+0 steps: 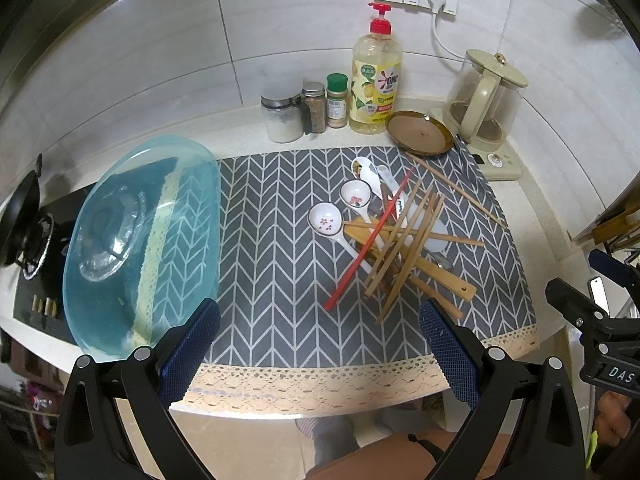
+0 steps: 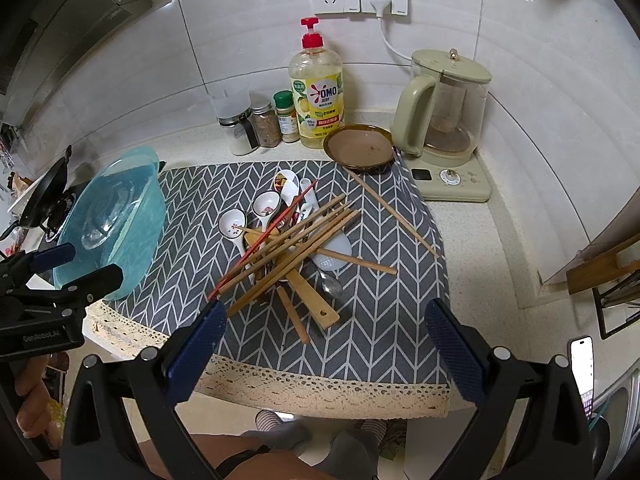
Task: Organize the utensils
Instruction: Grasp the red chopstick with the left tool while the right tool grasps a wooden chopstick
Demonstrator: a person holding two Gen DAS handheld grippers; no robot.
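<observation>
A tangled pile of utensils lies on a grey chevron mat: several wooden chopsticks, a red chopstick, white ceramic spoons, wooden spatulas and a metal spoon. The pile also shows in the right wrist view. A loose pair of chopsticks lies to the right. My left gripper is open and empty, above the mat's front edge. My right gripper is open and empty, just in front of the pile.
A blue translucent tub lies on its side at the mat's left, over a stove. At the back stand spice jars, a dish soap bottle, a brown plate and a kettle.
</observation>
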